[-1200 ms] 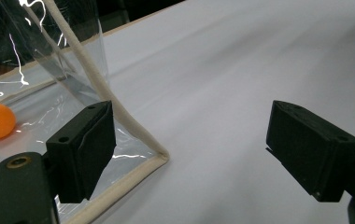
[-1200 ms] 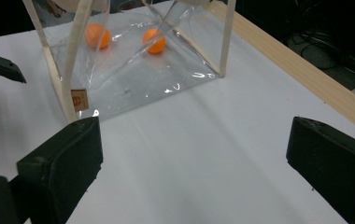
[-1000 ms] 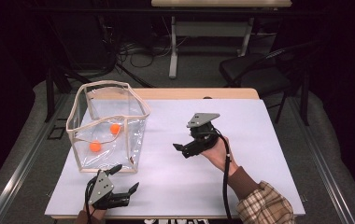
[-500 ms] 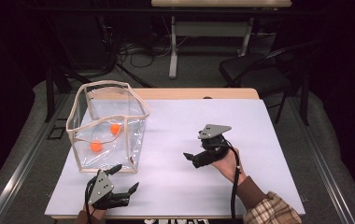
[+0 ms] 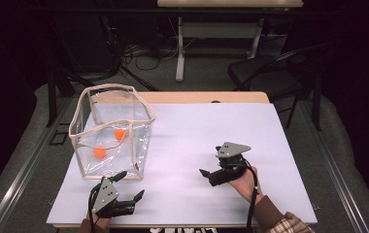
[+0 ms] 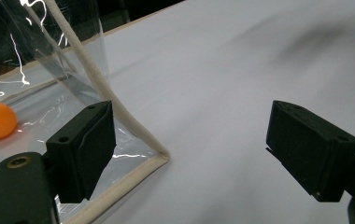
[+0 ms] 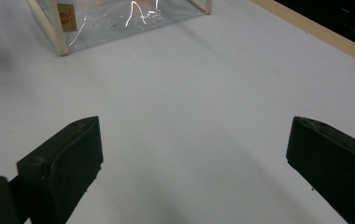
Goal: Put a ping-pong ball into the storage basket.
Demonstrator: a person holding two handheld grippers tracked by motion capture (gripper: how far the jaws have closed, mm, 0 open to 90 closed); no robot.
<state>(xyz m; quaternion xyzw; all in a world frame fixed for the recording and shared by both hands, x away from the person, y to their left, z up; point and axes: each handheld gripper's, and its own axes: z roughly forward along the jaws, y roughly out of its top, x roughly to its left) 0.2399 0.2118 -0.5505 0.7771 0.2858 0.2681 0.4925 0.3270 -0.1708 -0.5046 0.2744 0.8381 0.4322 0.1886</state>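
High view | left gripper (image 5: 126, 187) jaws wide, empty | right gripper (image 5: 210, 173) same

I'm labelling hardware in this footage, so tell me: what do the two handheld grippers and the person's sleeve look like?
Both grippers are black with two blocky, rectangular jaws. The left gripper and the right gripper each carry a grey three-cornered plate on top, and a black cable trails from each. In the left gripper view a brass-coloured fastener sits on the jaw arm. The person's right sleeve is plaid with a brown cuff.
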